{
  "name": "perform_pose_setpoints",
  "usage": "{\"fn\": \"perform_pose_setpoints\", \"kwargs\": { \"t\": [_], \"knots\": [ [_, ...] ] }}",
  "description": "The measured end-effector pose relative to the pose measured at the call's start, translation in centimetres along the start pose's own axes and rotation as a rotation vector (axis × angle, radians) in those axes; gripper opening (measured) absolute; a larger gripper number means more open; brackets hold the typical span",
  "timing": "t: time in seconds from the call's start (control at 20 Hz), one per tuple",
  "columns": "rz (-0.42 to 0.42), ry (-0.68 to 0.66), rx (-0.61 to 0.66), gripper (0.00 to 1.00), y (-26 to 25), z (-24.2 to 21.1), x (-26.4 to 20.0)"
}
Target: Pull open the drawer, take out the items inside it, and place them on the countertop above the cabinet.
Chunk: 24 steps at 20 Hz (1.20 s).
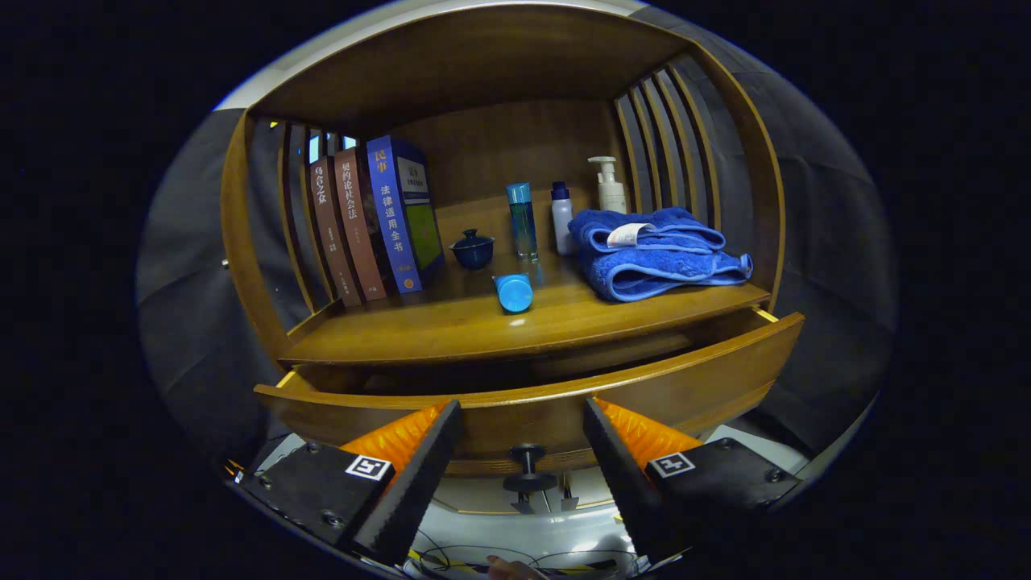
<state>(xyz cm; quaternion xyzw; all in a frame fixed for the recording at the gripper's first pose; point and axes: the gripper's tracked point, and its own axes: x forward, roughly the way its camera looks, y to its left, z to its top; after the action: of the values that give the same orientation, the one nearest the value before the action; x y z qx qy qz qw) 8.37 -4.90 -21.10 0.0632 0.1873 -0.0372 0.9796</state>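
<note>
i read 3 book spines: blue book [392, 213] "民事 法律适用全书", middle brown book [357, 229] "契约论社会法"; leftmost brown book [326, 229] unclear.

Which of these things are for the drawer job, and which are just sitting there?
For the job:
- drawer, pulled partly open
- drawer knob, between the open fingers
- gripper
- countertop

Just sitting there:
- three books
- small lidded cup
- blue bottle lying down
- three standing bottles
- folded blue towel
</note>
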Motion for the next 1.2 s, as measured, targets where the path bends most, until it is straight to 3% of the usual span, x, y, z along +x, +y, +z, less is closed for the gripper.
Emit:
{"fn": "perform_pose_setpoints", "kwargs": {
  "t": [0.5,1.2],
  "knots": [
    [-0.016,-0.025,-0.016,1.00,0.8,0.7,3.1],
    [0.020,-0.028,-0.061,1.00,0.8,1.1,2.8]
  ]
}}
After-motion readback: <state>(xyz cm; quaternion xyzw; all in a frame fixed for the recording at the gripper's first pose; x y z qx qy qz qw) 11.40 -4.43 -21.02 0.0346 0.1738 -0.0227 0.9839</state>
